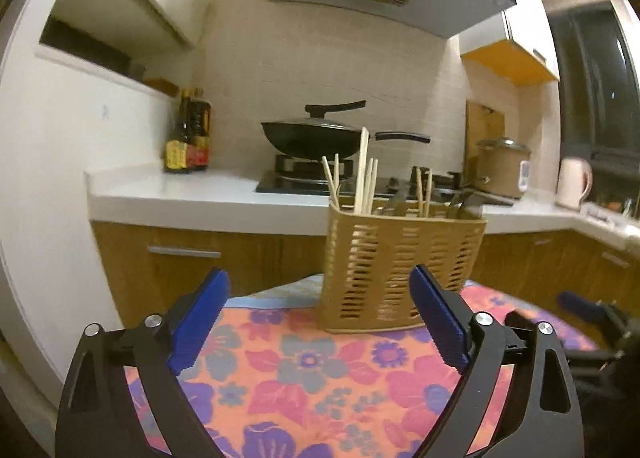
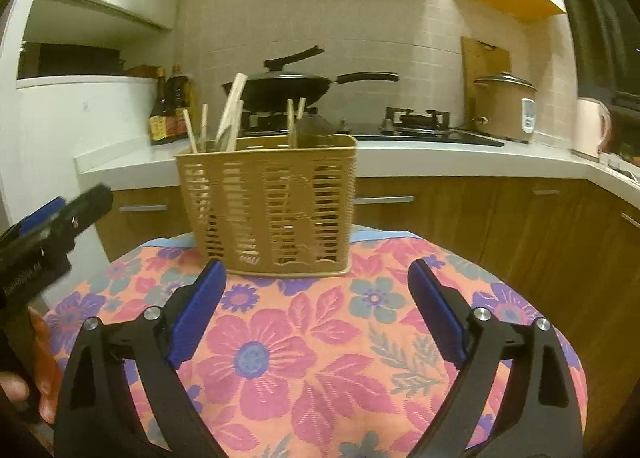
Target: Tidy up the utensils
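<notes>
A tan slotted utensil basket (image 1: 400,270) stands at the far edge of a round table with a floral cloth (image 1: 312,374). It holds several wooden chopsticks (image 1: 363,174) and dark-handled utensils (image 1: 464,204). My left gripper (image 1: 320,322) is open and empty, just short of the basket. In the right wrist view the basket (image 2: 268,206) stands ahead with chopsticks (image 2: 232,114) upright in it. My right gripper (image 2: 316,310) is open and empty over the cloth (image 2: 304,358). The left gripper shows at the left edge of the right wrist view (image 2: 52,226).
Behind the table runs a white counter (image 1: 192,194) with wooden cabinets below. On it are a black wok (image 1: 316,134) on a stove, sauce bottles (image 1: 188,138), a rice cooker (image 1: 502,168) and a pink kettle (image 1: 574,182).
</notes>
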`<state>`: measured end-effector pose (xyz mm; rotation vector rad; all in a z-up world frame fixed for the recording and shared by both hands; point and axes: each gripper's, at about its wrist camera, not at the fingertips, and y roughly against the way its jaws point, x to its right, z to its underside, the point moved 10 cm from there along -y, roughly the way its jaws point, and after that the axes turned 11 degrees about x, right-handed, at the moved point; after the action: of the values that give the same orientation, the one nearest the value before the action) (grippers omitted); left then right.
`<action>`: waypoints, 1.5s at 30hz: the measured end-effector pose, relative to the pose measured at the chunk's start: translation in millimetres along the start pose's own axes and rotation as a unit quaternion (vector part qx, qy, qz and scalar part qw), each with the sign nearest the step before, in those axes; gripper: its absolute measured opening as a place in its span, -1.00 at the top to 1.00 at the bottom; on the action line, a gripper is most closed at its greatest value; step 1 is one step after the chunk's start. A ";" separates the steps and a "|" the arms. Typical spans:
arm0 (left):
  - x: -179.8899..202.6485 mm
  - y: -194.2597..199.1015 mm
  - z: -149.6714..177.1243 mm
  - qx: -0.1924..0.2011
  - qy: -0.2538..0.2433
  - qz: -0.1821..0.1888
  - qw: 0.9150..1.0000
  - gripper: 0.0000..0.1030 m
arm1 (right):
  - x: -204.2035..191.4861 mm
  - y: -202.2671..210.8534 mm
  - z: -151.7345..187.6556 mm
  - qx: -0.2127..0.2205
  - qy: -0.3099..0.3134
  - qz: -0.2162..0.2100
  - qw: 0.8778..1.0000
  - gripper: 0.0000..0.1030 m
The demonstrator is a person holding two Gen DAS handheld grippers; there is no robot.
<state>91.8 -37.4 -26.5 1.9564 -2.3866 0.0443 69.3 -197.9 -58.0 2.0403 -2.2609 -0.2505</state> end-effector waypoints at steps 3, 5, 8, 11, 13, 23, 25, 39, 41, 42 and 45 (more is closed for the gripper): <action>0.7 -3.0 5.1 -0.005 -0.013 -0.007 1.000 -0.82 | 9.5 -1.7 -3.3 0.008 -0.017 0.007 1.000 -0.71; 3.7 -4.4 6.3 -0.006 -0.031 -0.009 0.999 -0.82 | 13.2 -3.5 -3.7 0.008 -0.023 0.012 1.000 -0.72; 6.9 -6.4 10.6 -0.017 -0.044 -0.007 0.999 -0.85 | 13.8 -4.6 -1.5 0.005 -0.018 0.017 1.000 -0.73; 0.9 -10.3 14.2 -0.030 -0.035 -0.011 0.999 -0.85 | 9.9 -4.7 0.6 0.004 -0.005 0.018 1.000 -0.79; -2.2 -11.7 15.6 -0.035 -0.028 -0.016 0.999 -0.85 | 6.5 -4.4 1.4 0.003 0.004 0.018 1.000 -0.80; -5.1 -11.8 16.6 -0.036 -0.030 -0.018 0.999 -0.85 | 2.4 -1.8 1.2 0.008 0.018 0.021 1.000 -0.81; -5.7 -13.1 17.6 -0.039 -0.030 -0.020 0.999 -0.85 | 3.0 -2.1 1.5 0.005 0.015 0.020 1.000 -0.81; -3.5 -15.6 19.0 -0.047 -0.037 -0.025 0.998 -0.85 | -0.2 0.0 -0.5 0.011 0.020 0.023 0.999 -0.84; -3.6 -15.7 19.8 -0.051 -0.034 -0.024 0.998 -0.85 | 0.4 0.0 -0.3 0.010 0.020 0.024 0.999 -0.84; -4.3 -16.3 20.6 -0.054 -0.030 -0.022 0.998 -0.85 | 0.8 -0.1 -0.2 0.010 0.018 0.025 0.999 -0.84; -6.6 -16.8 20.9 -0.058 -0.023 -0.023 0.998 -0.85 | 2.1 0.1 0.5 0.008 0.015 0.025 1.000 -0.84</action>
<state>109.0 -35.4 -48.0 1.9787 -2.3137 -0.1376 68.9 -199.9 -58.6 1.9786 -2.2997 -0.1975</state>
